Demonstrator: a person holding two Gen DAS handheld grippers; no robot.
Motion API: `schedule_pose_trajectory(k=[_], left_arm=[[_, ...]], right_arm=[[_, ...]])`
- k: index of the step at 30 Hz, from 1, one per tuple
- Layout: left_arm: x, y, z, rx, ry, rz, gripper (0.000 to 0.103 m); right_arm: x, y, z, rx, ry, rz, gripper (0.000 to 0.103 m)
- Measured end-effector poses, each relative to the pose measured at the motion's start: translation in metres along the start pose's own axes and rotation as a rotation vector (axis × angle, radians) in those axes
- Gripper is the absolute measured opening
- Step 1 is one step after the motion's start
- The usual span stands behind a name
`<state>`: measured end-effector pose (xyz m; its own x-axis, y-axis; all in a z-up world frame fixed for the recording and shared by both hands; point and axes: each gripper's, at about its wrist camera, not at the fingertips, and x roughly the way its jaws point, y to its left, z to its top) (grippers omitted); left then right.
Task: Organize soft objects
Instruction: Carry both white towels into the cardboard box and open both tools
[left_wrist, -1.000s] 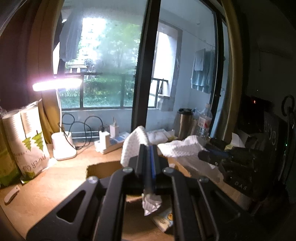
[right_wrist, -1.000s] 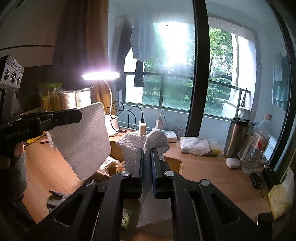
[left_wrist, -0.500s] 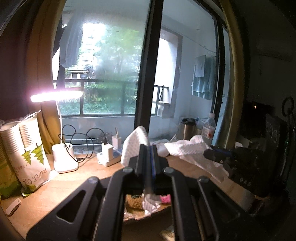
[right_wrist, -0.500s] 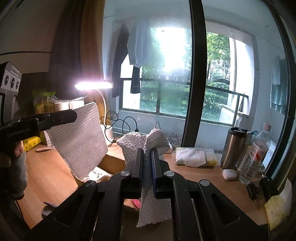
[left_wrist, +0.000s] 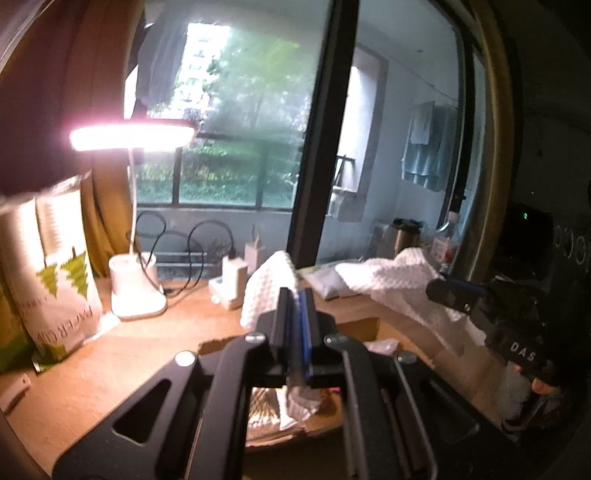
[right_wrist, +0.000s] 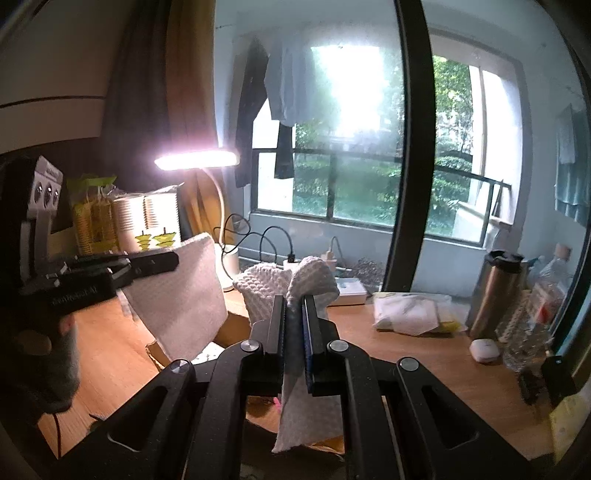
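White waffle-textured cloth (right_wrist: 295, 291) stretched, clamped tight in both grippers' fingers (left_wrist: 284, 306), over wooden desk (right_wrist: 406, 354)

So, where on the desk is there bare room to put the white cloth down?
Bare wood lies between the paper cup pack and the cardboard box, in front of the lamp base. A second patch lies between the box and the small white case, in front of the folded cloths. It is crowded by the steel tumbler and bottle.

White cloth (left_wrist: 269, 284) and cardboard box (left_wrist: 364, 326) now nearer.
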<state>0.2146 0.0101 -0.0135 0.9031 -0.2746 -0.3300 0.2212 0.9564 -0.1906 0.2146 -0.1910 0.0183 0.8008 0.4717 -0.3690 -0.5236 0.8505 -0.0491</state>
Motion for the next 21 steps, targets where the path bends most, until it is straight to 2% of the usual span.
schedule_pose_trajectory(k=[13, 21], left_arm=[[0.032, 0.025, -0.035, -0.043, 0.139, 0.014, 0.005], [0.046, 0.039, -0.049, -0.084, 0.211, 0.024, 0.007]], right_arm=[[0.054, 0.029, -0.011, 0.009, 0.086, 0.084, 0.009], [0.084, 0.037, -0.023, 0.012, 0.161, 0.080, 0.009]])
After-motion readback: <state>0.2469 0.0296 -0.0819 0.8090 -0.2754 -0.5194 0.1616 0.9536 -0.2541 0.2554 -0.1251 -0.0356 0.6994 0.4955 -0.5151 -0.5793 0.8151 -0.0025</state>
